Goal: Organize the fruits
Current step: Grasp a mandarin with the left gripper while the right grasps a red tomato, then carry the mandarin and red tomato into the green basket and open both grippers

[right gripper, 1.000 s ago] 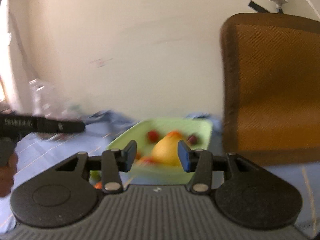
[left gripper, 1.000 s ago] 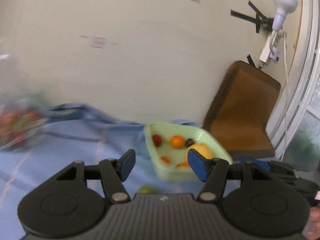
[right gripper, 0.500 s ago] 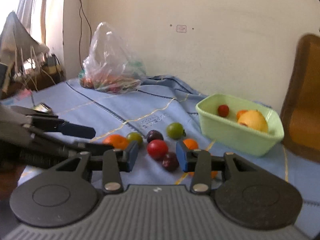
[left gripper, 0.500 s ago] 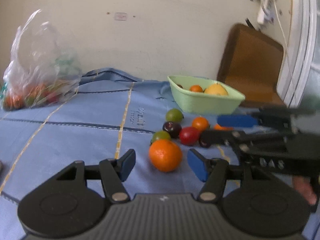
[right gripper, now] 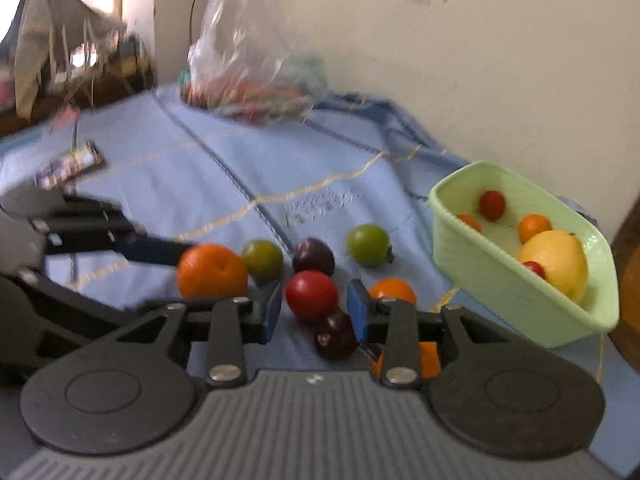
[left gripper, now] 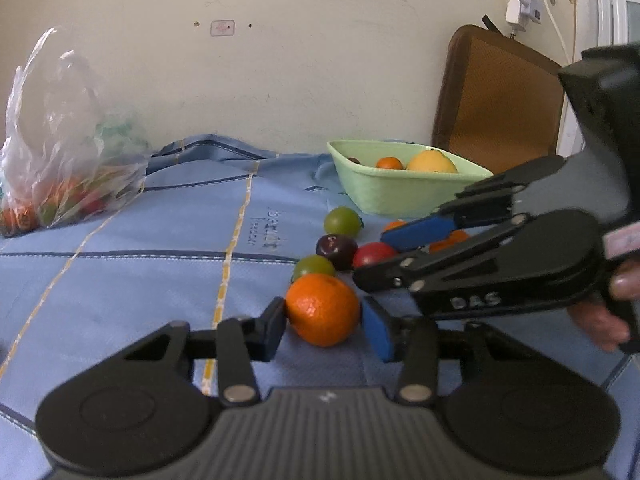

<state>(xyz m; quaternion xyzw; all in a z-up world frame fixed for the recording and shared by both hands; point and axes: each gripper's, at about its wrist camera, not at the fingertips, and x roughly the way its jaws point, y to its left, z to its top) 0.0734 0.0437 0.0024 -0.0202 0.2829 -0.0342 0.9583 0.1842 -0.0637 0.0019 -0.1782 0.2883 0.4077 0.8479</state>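
Note:
Loose fruit lies on a blue cloth point(left gripper: 160, 240) in front of a pale green bowl point(left gripper: 400, 196). My left gripper point(left gripper: 325, 330) has a large orange point(left gripper: 323, 309) between its pads, both touching its sides, jaws closing. The right gripper point(right gripper: 315, 314) is low over the cloth with a red tomato point(right gripper: 311, 295) between its blue pads. Its jaws are closing, with slim gaps still showing at both sides. A dark plum point(right gripper: 335, 334) lies just below the tomato. The bowl point(right gripper: 508, 292) holds a yellow fruit point(right gripper: 554, 264), small oranges and red tomatoes.
Two green fruits point(left gripper: 342, 220) point(left gripper: 314, 266), another plum point(left gripper: 337, 246) and small oranges point(right gripper: 392, 290) crowd the same patch. A clear plastic bag of fruit point(left gripper: 68, 160) stands far left, a brown chair point(left gripper: 496, 96) behind the bowl. A small packet point(right gripper: 70, 166) lies on the cloth.
Both grippers came down from facing the bowl to the loose fruit. The left jaws narrowed onto the large orange. The right jaws narrowed around the red tomato and the view rolled.

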